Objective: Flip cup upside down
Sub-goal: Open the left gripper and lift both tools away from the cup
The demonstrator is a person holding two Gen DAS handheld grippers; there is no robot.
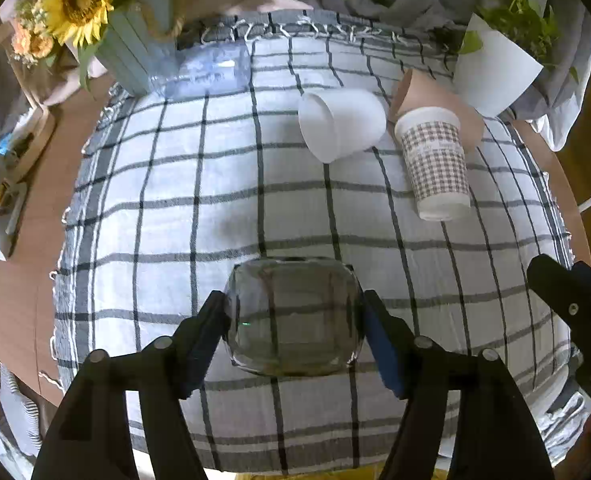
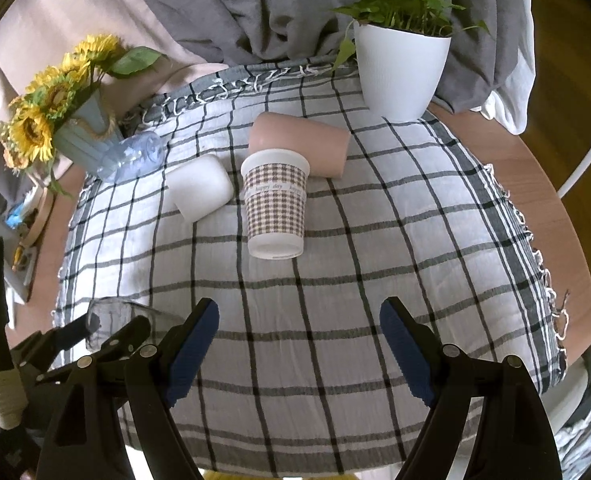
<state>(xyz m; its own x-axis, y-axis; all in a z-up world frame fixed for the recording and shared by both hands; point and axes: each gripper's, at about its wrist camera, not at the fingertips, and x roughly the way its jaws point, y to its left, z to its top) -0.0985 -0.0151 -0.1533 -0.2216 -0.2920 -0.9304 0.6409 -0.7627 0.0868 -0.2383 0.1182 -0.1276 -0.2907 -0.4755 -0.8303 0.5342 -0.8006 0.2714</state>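
Observation:
My left gripper (image 1: 293,316) is shut on a clear square glass cup (image 1: 293,316), one finger on each side, just above the checked cloth (image 1: 199,184). The same glass shows in the right wrist view (image 2: 111,312) at the lower left, held by the left gripper (image 2: 107,330). My right gripper (image 2: 299,344) is open and empty over the cloth (image 2: 355,272), and its tip shows in the left wrist view (image 1: 567,300). A houndstooth paper cup (image 1: 435,164) (image 2: 275,208) stands upside down. A white cup (image 1: 341,124) (image 2: 199,188) and a pink cup (image 1: 435,98) (image 2: 303,144) lie on their sides.
A clear plastic cup (image 1: 207,70) (image 2: 135,154) lies beside a sunflower vase (image 1: 135,40) (image 2: 83,136) at the back left. A white plant pot (image 1: 495,64) (image 2: 399,68) stands at the back right. Grey fabric (image 2: 255,8) lies behind. The wooden table (image 1: 27,240) edge has clutter at left.

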